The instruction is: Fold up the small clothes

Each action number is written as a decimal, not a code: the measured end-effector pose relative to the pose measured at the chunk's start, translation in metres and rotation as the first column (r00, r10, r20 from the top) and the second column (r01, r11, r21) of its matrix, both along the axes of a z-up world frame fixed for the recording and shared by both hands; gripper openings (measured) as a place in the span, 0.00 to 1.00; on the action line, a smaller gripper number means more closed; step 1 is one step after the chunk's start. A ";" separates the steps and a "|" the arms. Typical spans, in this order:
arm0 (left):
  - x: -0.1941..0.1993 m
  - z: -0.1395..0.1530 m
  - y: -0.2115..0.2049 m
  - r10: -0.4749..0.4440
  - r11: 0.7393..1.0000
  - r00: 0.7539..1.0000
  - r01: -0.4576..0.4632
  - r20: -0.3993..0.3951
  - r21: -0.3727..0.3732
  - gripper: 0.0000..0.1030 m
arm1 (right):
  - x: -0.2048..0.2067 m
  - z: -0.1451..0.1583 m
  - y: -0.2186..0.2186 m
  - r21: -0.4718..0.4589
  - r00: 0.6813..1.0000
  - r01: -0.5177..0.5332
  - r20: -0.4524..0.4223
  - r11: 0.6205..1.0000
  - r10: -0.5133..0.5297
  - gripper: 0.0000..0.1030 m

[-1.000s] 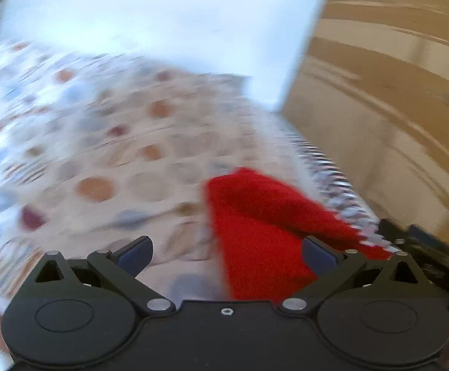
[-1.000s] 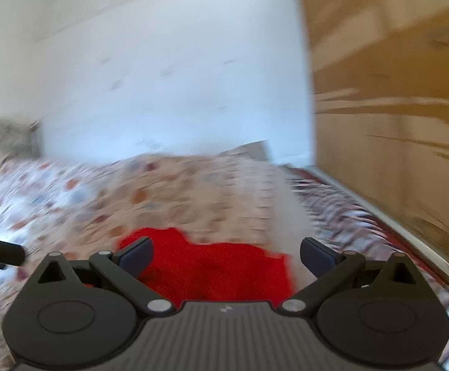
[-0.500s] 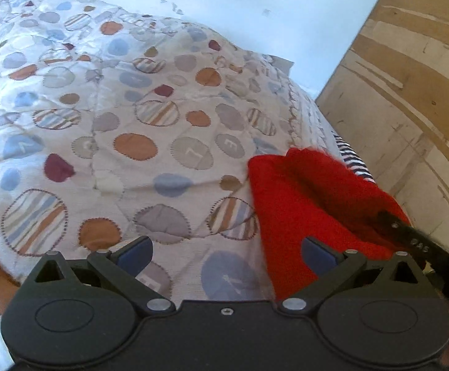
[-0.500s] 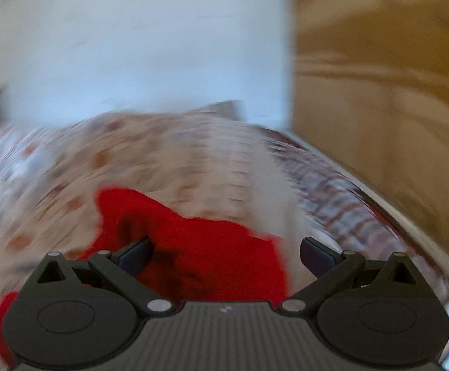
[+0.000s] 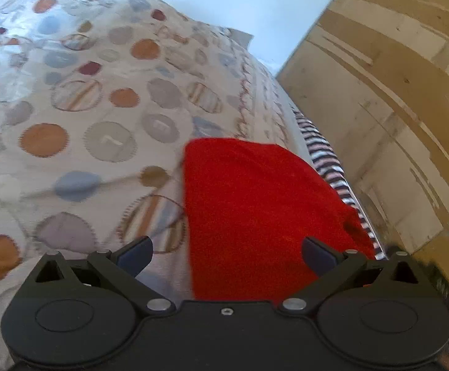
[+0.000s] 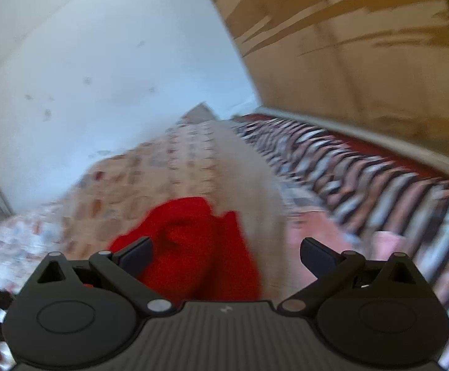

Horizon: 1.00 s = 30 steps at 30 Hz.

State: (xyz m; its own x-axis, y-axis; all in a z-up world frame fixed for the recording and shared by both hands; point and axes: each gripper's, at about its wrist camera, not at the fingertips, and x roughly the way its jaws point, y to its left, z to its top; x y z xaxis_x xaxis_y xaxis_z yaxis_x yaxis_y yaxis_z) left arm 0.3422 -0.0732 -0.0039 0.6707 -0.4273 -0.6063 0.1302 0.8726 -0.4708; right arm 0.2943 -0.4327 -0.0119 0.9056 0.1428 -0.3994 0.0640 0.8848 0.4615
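A red cloth lies folded on the patterned bedspread, near the bed's right edge. My left gripper is open and empty, hovering just in front of the cloth's near end, with its right finger over the cloth. In the right wrist view the same red cloth lies bunched on the bedspread. My right gripper is open and empty above the cloth's near right part. This view is blurred by motion.
A striped sheet runs along the bed's right edge, next to a wooden panel. A white wall stands behind the bed. The other gripper shows dark at the lower right of the left wrist view.
The cloth now lies flatter and folded over; the right gripper, which reached onto the cloth half a second ago, has drawn back and swung right. The left gripper has edged closer to the cloth.
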 end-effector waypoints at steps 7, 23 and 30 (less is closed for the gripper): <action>-0.001 -0.006 -0.010 -0.032 0.998 0.999 0.033 -0.026 0.046 0.99 | 0.030 -0.013 0.007 0.091 0.997 -0.058 -0.036 0.994 0.062 0.46; -0.029 -0.016 -0.015 -0.100 0.988 0.995 0.101 -0.014 0.121 0.95 | -0.036 -0.040 -0.004 0.159 0.999 -0.025 -0.026 0.987 0.030 0.11; -0.040 -0.027 -0.020 -0.105 0.984 0.994 0.101 0.017 0.145 0.95 | -0.039 -0.049 0.009 0.117 0.998 -0.031 -0.053 0.993 0.037 0.08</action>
State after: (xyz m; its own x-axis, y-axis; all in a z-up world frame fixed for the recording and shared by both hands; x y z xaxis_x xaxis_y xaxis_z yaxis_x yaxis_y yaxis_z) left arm 0.3019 -0.0933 -0.0313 0.6429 -0.4044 -0.6505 0.2326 0.9122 -0.3373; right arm 0.2550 -0.4234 -0.0611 0.8766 0.2218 -0.4270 0.0625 0.8274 0.5582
